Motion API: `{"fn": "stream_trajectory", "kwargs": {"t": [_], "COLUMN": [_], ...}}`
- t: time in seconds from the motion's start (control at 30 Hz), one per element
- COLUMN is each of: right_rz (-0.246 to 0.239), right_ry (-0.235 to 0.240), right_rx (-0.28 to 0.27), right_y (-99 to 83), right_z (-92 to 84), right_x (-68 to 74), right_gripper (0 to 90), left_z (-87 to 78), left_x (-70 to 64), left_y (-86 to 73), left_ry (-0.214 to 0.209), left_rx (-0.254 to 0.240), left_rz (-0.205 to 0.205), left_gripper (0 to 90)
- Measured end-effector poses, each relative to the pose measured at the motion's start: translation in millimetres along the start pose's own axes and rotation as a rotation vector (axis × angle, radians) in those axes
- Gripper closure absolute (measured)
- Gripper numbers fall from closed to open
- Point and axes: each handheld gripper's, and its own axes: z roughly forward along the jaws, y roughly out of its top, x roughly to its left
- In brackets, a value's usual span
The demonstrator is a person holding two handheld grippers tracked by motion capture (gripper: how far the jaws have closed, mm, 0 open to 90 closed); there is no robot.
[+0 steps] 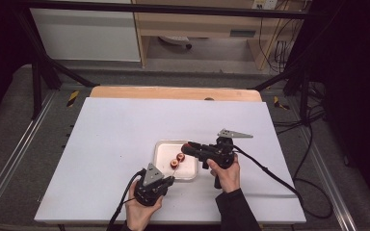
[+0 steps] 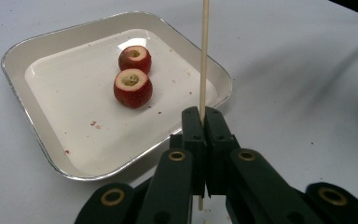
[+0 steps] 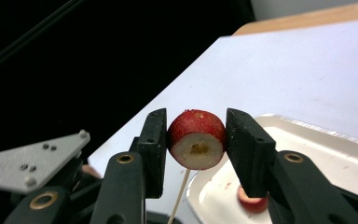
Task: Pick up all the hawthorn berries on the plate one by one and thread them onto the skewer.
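— Where did things stand with the fruit and the stick?

— The right tongs (image 3: 195, 140) were pinching one cored red fruit piece (image 3: 197, 138) between their pads, held above the left edge of the tray (image 2: 37, 135), hollow side toward the camera on that hand. The left tongs (image 2: 204, 122) were pressed together on a thin wooden skewer (image 2: 204, 56), which rose straight out of them just off the tray's near right corner. In the right gripper view the skewer's tip (image 3: 181, 193) sat just beneath the held piece — I couldn't tell whether it had touched yet.

— And the rest of the fruit?

— Two more cored pieces (image 2: 133, 77) lay side by side near the middle of the tray, cut faces up. The tray itself sat near the middle of the white surface (image 1: 115, 144), a little toward its near edge.

— So how would one have threaded it well?

— I judged the trick was alignment: bring the core hole square over the tip, keep the skewer upright and firmly clamped, then press the piece down slowly along its axis. A squeeze too hard could have crushed the soft flesh; an angled push could have split the wall or bent the stick.
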Motion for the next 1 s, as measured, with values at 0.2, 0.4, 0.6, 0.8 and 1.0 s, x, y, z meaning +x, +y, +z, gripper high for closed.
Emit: {"fn": "stream_trajectory", "kwargs": {"t": [0.2,0.4,0.6,0.8,1.0], "right_rz": [-0.041,-0.187,-0.264,-0.343,-0.434], "right_ry": [-0.001,0.023,0.033,0.044,0.039], "right_rx": [-0.018,-0.135,-0.159,-0.193,-0.213], "right_y": [-6.4,-21.0,-30.6,-33.1,-37.3], "right_z": [2.1,0.8,-0.8,-7.7,-11.0], "right_x": [3.0,16.8,23.7,30.5,37.4], "right_gripper": [60.2,60.0,60.1,60.2,60.2], "left_z": [1.9,7.6,11.4,10.5,11.3], "left_x": [-0.7,-2.2,-5.8,-8.0,-10.3], "left_y": [-2.1,-11.2,-17.7,-20.2,-24.0], "left_ry": [0.032,0.060,0.068,0.068,0.073], "left_rx": [-0.013,-0.091,-0.139,-0.195,-0.242], "left_rz": [-0.001,-0.001,0.006,0.039,0.061], "left_gripper": [88.8,88.2,88.2,87.6,87.4]}}
